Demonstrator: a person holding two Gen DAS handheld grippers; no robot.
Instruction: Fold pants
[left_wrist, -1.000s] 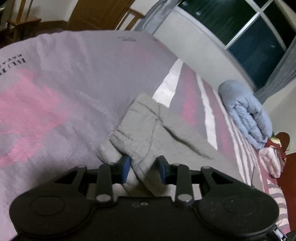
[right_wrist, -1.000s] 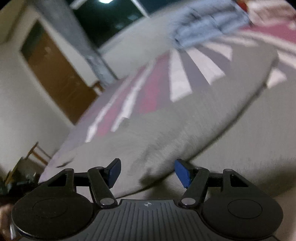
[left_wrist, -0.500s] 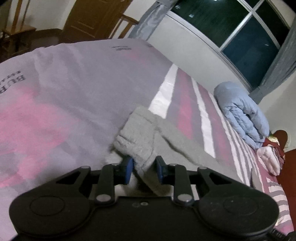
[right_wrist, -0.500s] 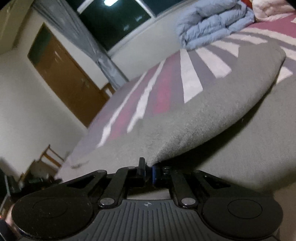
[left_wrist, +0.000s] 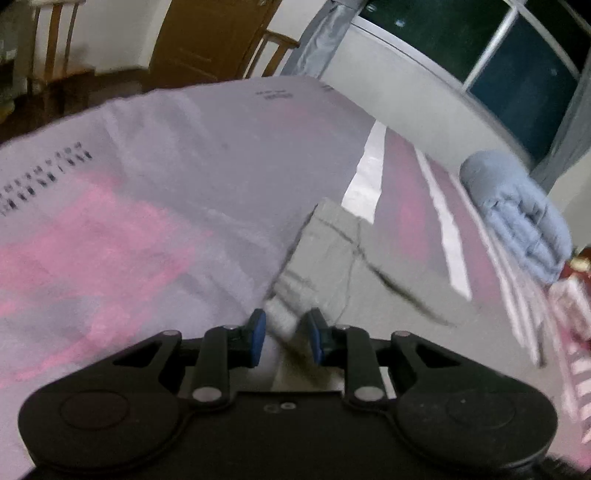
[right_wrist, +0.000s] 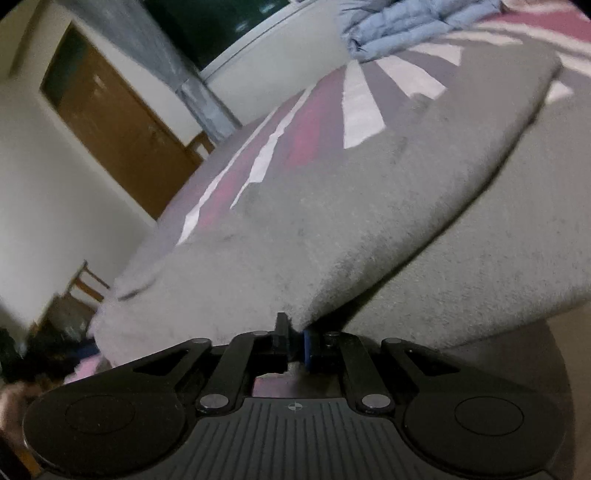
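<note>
Grey pants (left_wrist: 343, 258) lie on a bed with a grey, pink and white striped cover (left_wrist: 147, 177). In the left wrist view my left gripper (left_wrist: 284, 334) is shut on a bunched edge of the pants, with thick fabric between the blue pads. In the right wrist view my right gripper (right_wrist: 295, 341) is shut tight on another edge of the pants (right_wrist: 369, 206) and holds that grey layer lifted above the layer below. The rest of the pants spreads away toward the far side of the bed.
A folded blue quilt (left_wrist: 517, 214) lies at the far end of the bed below a dark window; it also shows in the right wrist view (right_wrist: 399, 26). A brown door (right_wrist: 110, 133) and wooden chairs (left_wrist: 55, 48) stand beyond the bed's edge.
My right gripper went from open to shut on the pants edge and lifted it. My left gripper closed on the bunched fabric and pulled it, so the pants now lie stretched flatter.
</note>
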